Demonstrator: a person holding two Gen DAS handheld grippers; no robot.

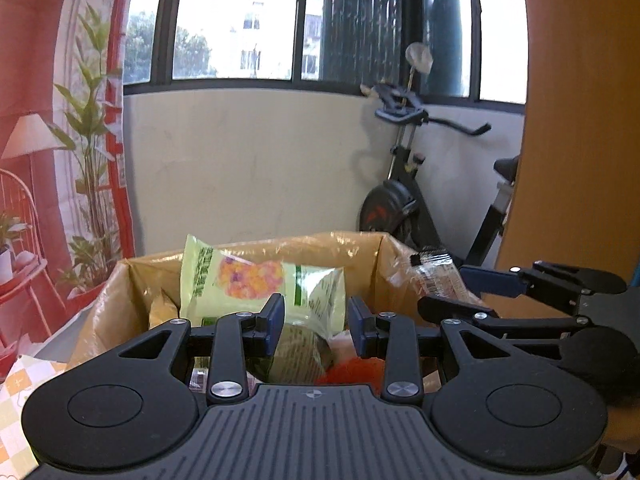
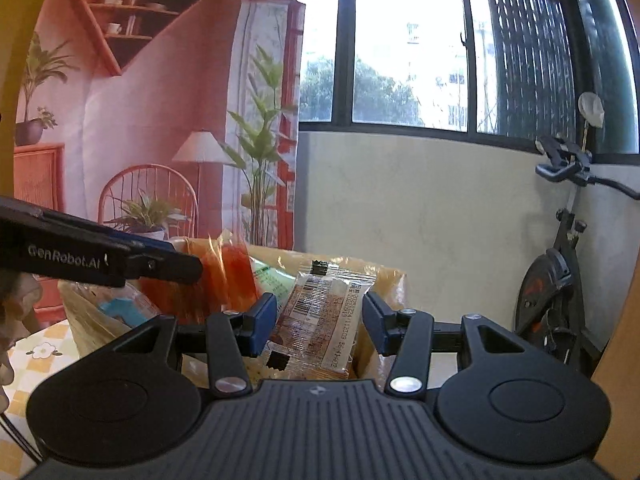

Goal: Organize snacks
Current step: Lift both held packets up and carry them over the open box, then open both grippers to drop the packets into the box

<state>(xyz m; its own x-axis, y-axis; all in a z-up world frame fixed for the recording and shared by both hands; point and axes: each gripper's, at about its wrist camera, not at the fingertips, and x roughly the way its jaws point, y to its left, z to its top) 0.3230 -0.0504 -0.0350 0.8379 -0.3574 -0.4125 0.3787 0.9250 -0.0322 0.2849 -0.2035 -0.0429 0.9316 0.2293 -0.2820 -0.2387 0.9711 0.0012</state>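
Note:
A cardboard box [image 1: 362,240] lined with yellowish plastic stands right ahead, holding a pale green snack bag [image 1: 240,280] and other packets. My left gripper [image 1: 318,322] hovers over the box's near side. The right wrist view shows the left gripper [image 2: 188,268] shut on a clear packet with orange-red contents [image 2: 228,276]. My right gripper [image 2: 320,320] is shut on a clear biscuit packet [image 2: 320,316] with a barcode, held above the box [image 2: 394,280]. In the left wrist view the right gripper [image 1: 444,290] carries that biscuit packet [image 1: 436,276] at the box's right corner.
An exercise bike [image 1: 400,200] stands behind the box by a pale wall under the windows. A printed pink wall hanging [image 2: 140,120] covers the left. A checked tablecloth [image 2: 44,356] lies under the box. A wooden panel [image 1: 580,120] rises on the right.

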